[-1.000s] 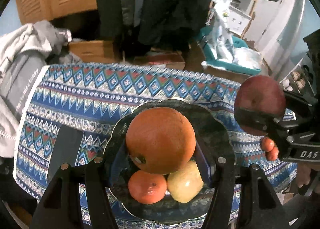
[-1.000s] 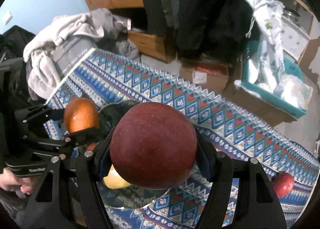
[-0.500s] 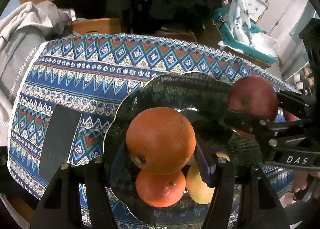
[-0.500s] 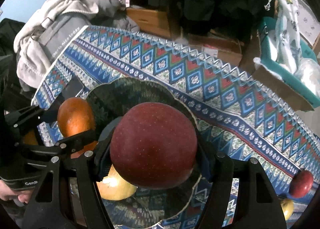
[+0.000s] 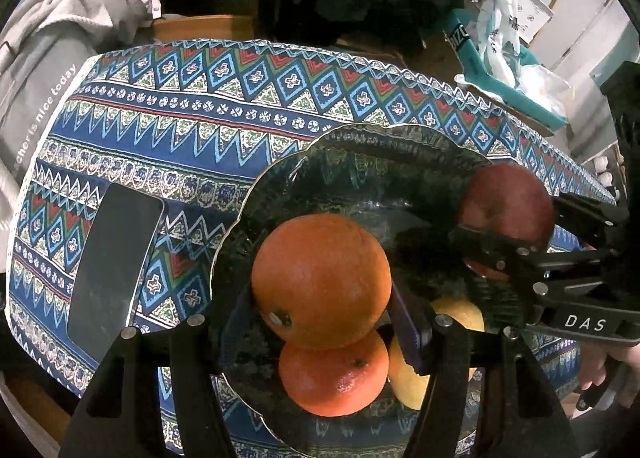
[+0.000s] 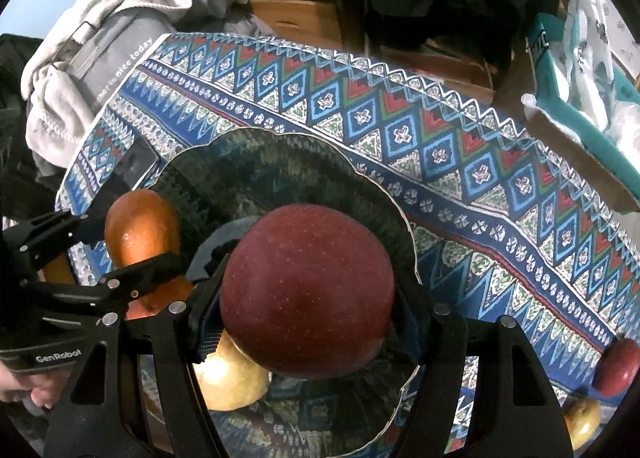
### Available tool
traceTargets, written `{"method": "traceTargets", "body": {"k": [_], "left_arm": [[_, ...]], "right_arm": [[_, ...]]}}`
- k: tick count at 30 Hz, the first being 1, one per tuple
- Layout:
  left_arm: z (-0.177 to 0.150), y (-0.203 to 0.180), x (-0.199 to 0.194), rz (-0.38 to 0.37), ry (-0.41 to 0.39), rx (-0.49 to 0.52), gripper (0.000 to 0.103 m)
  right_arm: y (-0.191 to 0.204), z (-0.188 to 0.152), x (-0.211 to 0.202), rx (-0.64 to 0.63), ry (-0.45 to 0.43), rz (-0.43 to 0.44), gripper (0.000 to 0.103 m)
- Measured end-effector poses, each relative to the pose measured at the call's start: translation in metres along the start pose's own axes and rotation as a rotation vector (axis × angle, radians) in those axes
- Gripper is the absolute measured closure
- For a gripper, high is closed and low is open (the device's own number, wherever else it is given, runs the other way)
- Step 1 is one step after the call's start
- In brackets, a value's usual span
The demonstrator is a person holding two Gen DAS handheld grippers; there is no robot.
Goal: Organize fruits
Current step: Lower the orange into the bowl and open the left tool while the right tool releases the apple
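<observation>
From your left wrist, the left hand-held gripper (image 5: 320,322) clamps a large orange (image 5: 321,280) over the glass plate (image 5: 360,146) near the bench's front edge. From your right wrist, the right hand-held gripper (image 6: 306,322) clamps a red apple (image 6: 306,290) over the same plate.

My left matte-black two-finger gripper (image 5: 320,322) has silver screw heads and blue pads; my right matte-black gripper (image 6: 308,322) matches it, its side lettered "DAS", the left's "GenRobot".
</observation>
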State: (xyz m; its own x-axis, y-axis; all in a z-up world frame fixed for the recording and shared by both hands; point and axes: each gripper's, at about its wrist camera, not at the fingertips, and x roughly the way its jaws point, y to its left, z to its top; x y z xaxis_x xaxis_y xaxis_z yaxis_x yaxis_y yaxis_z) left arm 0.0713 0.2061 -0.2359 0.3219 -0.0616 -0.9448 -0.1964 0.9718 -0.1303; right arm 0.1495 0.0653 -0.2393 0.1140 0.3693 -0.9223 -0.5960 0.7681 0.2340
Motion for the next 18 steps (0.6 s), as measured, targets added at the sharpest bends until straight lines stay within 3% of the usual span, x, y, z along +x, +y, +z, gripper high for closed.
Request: {"method": "traceTargets", "body": {"k": [6,18], "left_arm": [[0.003,0.001,-0.003,-0.011,-0.007,-0.010,0.038],[0.002,-0.007,-0.008,-0.009,-0.003,0.005,0.038]], "right_arm": [[-0.005,0.002,-0.005,0.028,-0.027,0.051,0.033],[-0.008,0.005,-0.027,0.027,-0.068,0.008,0.033]]}}
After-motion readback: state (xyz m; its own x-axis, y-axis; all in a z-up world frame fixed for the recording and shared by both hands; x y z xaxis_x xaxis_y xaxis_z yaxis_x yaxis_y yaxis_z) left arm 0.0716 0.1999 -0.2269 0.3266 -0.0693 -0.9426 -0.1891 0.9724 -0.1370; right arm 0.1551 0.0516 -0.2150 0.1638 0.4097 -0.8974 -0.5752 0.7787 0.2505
